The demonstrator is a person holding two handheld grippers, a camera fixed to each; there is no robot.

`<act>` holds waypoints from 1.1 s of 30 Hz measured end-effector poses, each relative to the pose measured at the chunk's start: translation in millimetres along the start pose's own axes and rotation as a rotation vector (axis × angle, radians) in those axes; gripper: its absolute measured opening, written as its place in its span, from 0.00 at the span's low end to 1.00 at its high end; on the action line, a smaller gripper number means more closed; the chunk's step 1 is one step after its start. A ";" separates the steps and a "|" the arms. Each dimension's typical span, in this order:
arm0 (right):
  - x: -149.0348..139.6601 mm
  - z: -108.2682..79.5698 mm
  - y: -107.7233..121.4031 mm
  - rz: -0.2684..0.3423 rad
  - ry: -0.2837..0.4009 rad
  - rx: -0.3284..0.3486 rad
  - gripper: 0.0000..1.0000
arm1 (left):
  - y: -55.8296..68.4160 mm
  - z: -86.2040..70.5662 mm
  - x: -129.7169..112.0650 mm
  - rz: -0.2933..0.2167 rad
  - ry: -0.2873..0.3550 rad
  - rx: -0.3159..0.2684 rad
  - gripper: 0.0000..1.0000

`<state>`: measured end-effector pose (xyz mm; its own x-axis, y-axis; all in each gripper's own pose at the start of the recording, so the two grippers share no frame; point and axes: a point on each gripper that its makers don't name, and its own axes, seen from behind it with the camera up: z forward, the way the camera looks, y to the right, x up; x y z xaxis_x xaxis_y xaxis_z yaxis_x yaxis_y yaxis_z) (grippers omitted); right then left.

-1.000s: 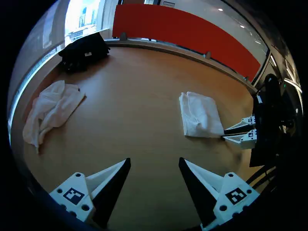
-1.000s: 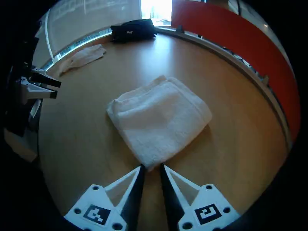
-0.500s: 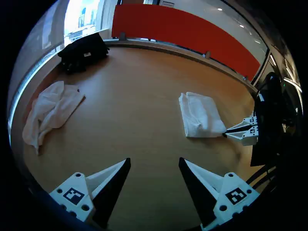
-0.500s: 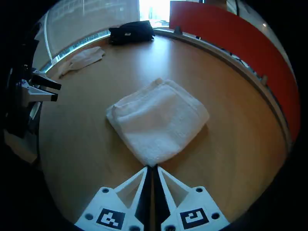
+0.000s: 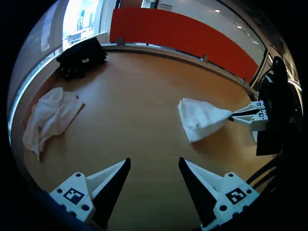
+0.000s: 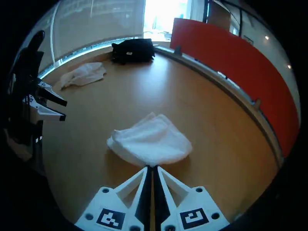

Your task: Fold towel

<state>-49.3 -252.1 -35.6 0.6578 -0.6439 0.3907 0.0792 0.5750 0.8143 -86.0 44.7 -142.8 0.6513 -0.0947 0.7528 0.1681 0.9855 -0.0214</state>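
Corner of folded towel between right gripper fingers; left gripper agape.

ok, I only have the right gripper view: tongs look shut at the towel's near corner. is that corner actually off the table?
Observer: Yes. From the left gripper view, the right tongs pinch one corner of the folded towel. That corner is pulled up into a point, while the opposite side rests on the table.
Operator: left side carrying anything?
Observer: No. The left tongs are wide open, with bare wood showing between them.
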 end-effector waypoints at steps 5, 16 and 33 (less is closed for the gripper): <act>33.0 -14.9 12.1 -0.023 0.058 -0.018 0.03 | 1.4 -1.2 8.6 0.009 0.014 -0.004 0.93; 77.0 -47.8 37.3 -0.053 0.124 -0.062 0.02 | 5.2 -3.5 19.9 0.016 0.036 -0.014 0.93; 85.1 -75.8 73.1 -0.046 0.145 -0.096 0.02 | 12.8 -1.7 25.4 0.032 0.042 -0.028 0.93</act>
<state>69.2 -226.5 24.6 0.7523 -0.5951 0.2827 0.1780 0.5967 0.7825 -66.0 54.6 -125.0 0.6874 -0.0694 0.7229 0.1670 0.9839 -0.0643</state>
